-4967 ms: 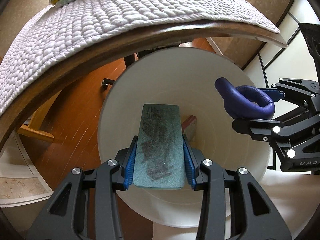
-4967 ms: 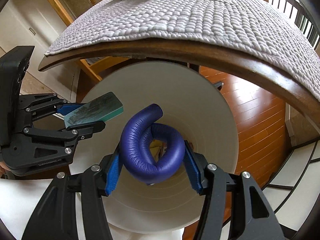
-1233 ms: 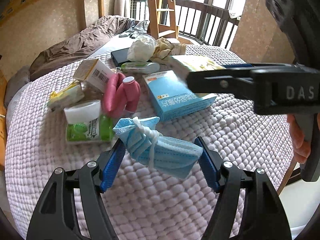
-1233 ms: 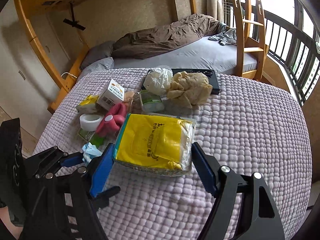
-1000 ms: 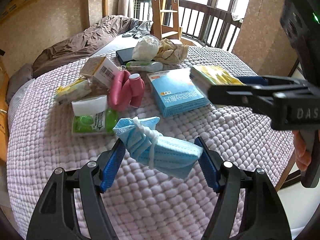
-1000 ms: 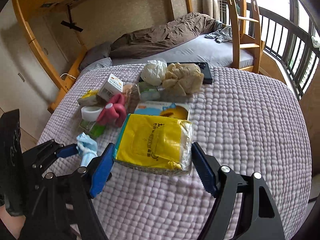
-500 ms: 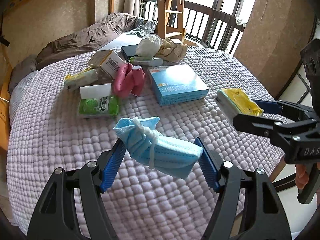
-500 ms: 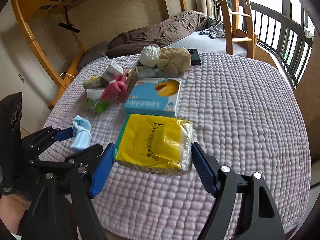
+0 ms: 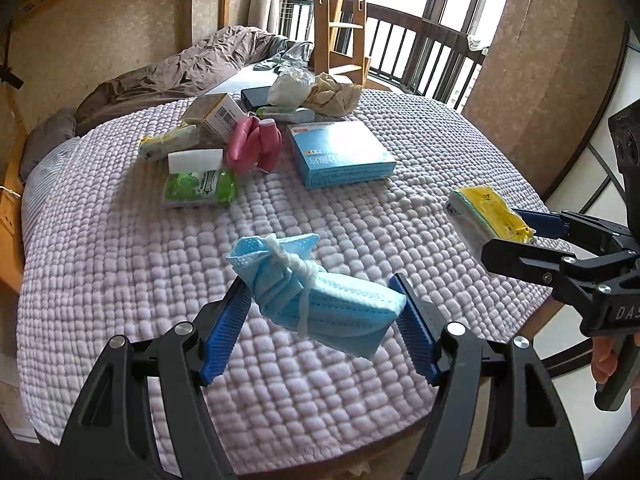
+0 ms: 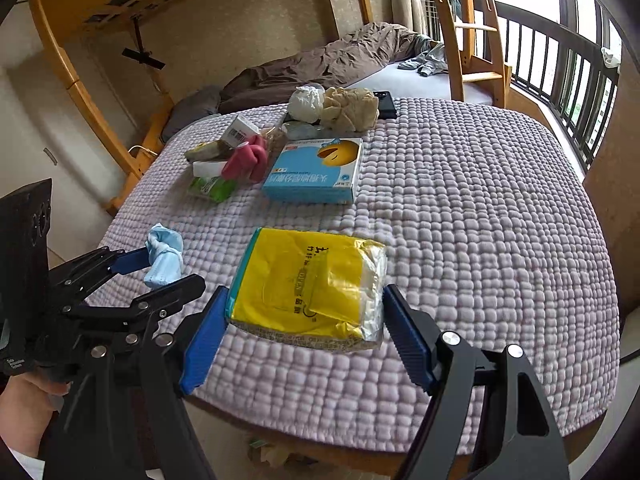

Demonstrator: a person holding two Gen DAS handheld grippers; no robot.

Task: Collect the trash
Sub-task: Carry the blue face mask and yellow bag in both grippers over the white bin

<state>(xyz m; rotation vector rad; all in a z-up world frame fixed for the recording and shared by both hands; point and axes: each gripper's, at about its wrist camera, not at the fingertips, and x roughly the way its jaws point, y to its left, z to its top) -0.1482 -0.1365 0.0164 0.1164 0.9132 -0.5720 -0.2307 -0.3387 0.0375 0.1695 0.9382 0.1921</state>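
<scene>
Both tongs pulled back off the blue box (image 10: 316,176) w/ trash: left tongs (image 9: 320,312) clamp mask (image 9: 316,300), right tongs (image 10: 304,320) clamp yellow pack (image 10: 308,284); bin drop next.

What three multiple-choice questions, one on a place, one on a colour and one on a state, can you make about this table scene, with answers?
1. Where does the flat blue cardboard box lie?
A. on the quilted lilac table cover
B. on the floor
C. in a gripper

2. What colour is the soft plastic tissue pack between the fingers of the right gripper?
A. red
B. yellow
C. black

3. What is the state of the left gripper?
A. empty and open
B. out of view
C. shut on the tied light-blue face mask

Answers: 1 A, the box rests flat on the cover beside the pink items; 2 B, the wrapper is bright yellow; 3 C, both blue pads press the mask, held above the cover.
</scene>
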